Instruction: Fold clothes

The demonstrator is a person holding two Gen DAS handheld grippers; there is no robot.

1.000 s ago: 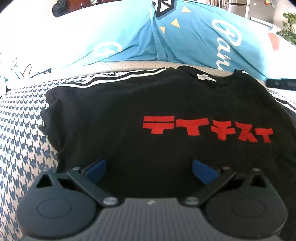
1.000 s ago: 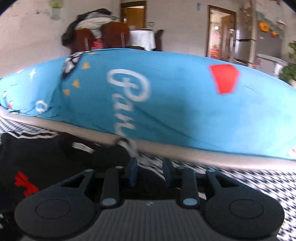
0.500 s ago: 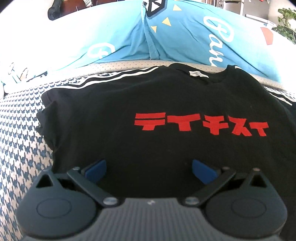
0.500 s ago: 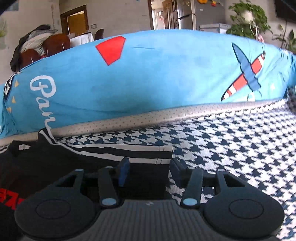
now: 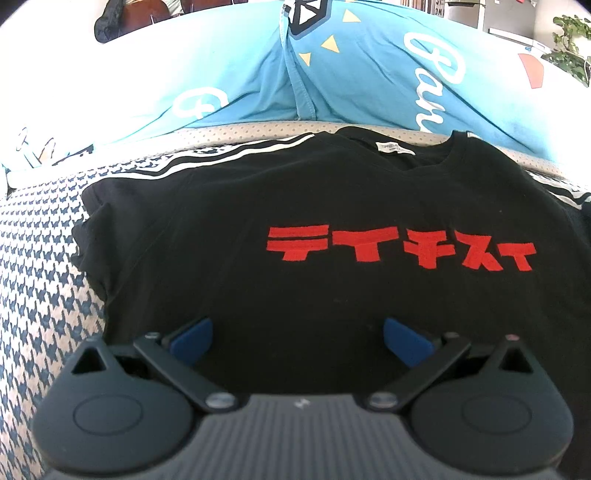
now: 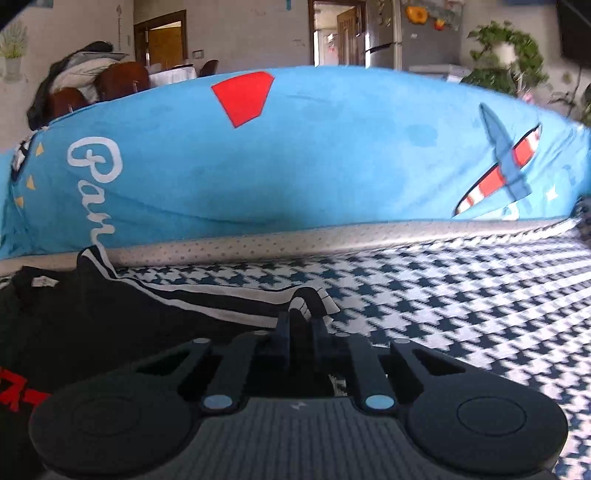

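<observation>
**A:** Where is the clothing lying?

**B:** A black cotton T-shirt with red block lettering (image 5: 400,251) lies spread flat, front up, on a bed covered in a blue-and-white houndstooth sheet (image 5: 37,280). Its collar, with a small white label, points toward a long bright-blue bolster pillow with white script and a red patch (image 6: 295,158) that runs across the far edge of the bed. One short sleeve reaches out at the picture's left in the left wrist view.

**A:** What are the claws doing?

**B:** The left claw (image 5: 297,334) is released, its two blue pads standing far apart above the shirt's lower part, with black cloth showing between them; whether they touch it I cannot tell. The right claw (image 6: 300,326) is closing, its fingers nearly together, pinching a raised fold of black cloth edged with white stripes (image 6: 308,299) at the garment's edge. The fold stands up between the fingertips.

**A:** Are there any containers?

**B:** I can make out none on the bed.

**A:** And what is around it?

**B:** Behind the pillow are wooden chairs draped with dark clothes (image 6: 85,92), open doorways, a grey refrigerator (image 6: 417,33) and a leafy green plant (image 6: 506,55). The pillow blocks the view of the floor beyond the bed.
</observation>
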